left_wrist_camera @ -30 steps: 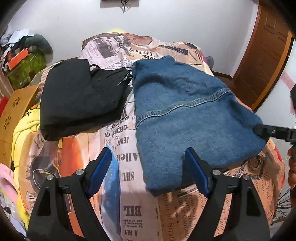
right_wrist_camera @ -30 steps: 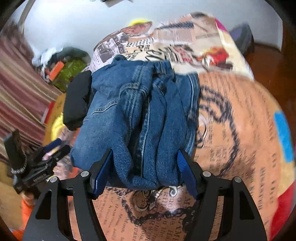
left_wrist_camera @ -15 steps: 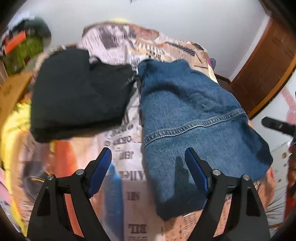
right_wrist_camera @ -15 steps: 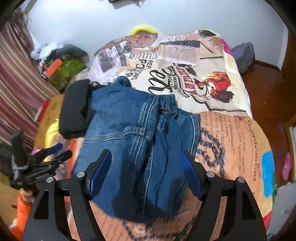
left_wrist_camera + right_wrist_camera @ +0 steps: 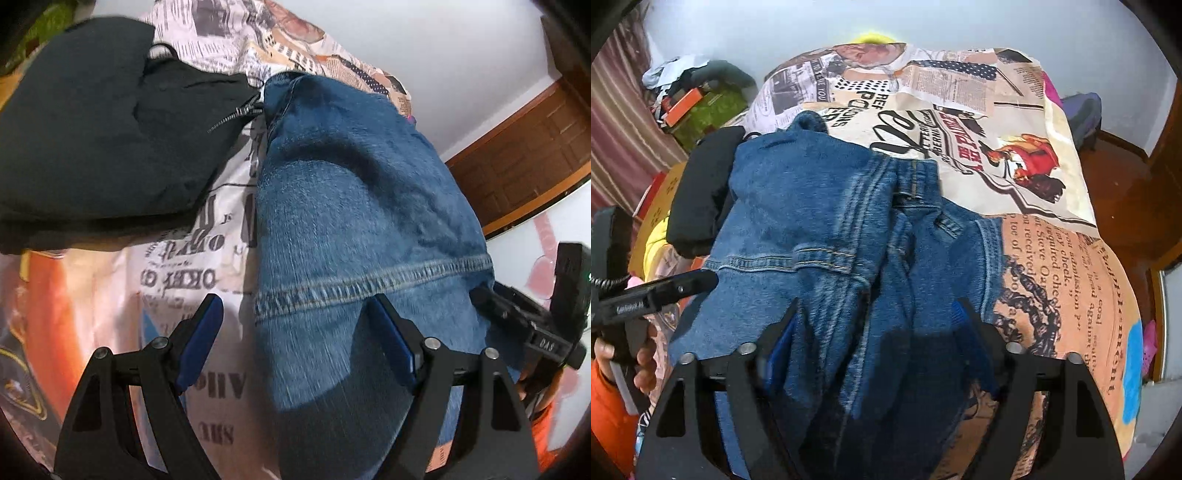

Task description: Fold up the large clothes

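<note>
Folded blue jeans lie on the bed with the newspaper-print sheet. My left gripper hangs open low over the jeans' left edge, one finger above the denim and the other above the sheet. Its tip also shows at the left of the right wrist view as the left gripper, held by a hand. My right gripper hovers at the near end of the jeans. Its jaws are opening with folded denim lying between them, and the pads do not press on it.
A folded black garment with a zipper lies on the bed left of the jeans. A wooden door stands to the right. Clutter with a green bag and a striped curtain border the bed's far left side.
The right gripper's jaws widened and let go of the bunched jeans, which now lie flatter. The left gripper moved down and closer to the jeans' left edge.
</note>
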Tool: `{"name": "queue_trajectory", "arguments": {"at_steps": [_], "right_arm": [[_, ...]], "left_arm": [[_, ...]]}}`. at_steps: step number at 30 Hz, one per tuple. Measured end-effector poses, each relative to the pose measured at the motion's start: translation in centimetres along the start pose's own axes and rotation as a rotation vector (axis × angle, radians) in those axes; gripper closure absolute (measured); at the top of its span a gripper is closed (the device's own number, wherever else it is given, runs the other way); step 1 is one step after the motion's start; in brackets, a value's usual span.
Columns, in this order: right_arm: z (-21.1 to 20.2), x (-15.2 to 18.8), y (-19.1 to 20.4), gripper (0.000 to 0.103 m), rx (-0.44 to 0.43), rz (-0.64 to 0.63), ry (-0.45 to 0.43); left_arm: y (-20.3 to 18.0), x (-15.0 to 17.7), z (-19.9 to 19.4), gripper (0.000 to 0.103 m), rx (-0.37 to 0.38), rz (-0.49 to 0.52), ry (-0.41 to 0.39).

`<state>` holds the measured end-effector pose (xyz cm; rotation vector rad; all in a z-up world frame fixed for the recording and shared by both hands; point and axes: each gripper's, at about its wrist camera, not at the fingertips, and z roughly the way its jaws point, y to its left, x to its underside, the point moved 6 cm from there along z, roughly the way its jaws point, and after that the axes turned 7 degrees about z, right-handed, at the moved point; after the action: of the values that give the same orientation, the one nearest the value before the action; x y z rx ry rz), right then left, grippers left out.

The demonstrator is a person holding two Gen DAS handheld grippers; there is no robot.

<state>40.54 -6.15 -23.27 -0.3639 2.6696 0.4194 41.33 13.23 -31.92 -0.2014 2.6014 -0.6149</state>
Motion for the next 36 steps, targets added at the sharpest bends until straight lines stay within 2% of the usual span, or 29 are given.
{"name": "queue_trajectory", "arguments": {"at_steps": [7,13,15,17,19,20,24,27,30,36], "right_arm": [[1.2,-0.6,-0.7,0.02,-0.065,0.045,0.048],[2.6,-1.7,-1.3,0.019,-0.17,0.132,0.11],[2.7,-1.8,-1.3,0.016,-0.196,0.155,0.118],[2.6,-1.7,-1.2,0.018,-0.199,0.16,0.125],[2.4,-1.6,-1.0,0.029,-0.216,0.16,0.139],[2.3,-1.5,-0.8,0.045,-0.24,0.164,0.155],[1.4,-1.4,0.2,0.074,-0.275,0.156,0.173],[0.2,-1.7,1.4,0.08,-0.267,0.115,0.15],[-1.9,-2.3,3.2,0.081,-0.266,0.057,0.108],[-6.3,-3.8,7.9,0.082,-0.268,-0.075,0.027]], "left_arm": [[0.2,-1.0,2.1,0.022,0.153,-0.047,0.052],[-0.3,-2.1,3.0,0.022,0.178,-0.034,0.058],[-0.4,-2.5,3.1,0.031,0.183,-0.045,0.045],[-0.5,-2.7,3.1,0.033,0.171,-0.057,0.04],[-0.5,-2.6,3.0,0.038,0.156,-0.063,0.028],[-0.4,-2.9,3.1,0.043,0.15,-0.065,0.022],[0.2,-2.5,1.1,0.061,0.151,-0.084,-0.003],[-0.2,-2.8,-0.4,0.069,0.142,-0.067,-0.02],[-0.8,-3.0,-2.6,0.072,0.119,-0.026,-0.052],[-2.3,-3.4,-9.4,0.076,0.061,0.086,-0.164]]}}
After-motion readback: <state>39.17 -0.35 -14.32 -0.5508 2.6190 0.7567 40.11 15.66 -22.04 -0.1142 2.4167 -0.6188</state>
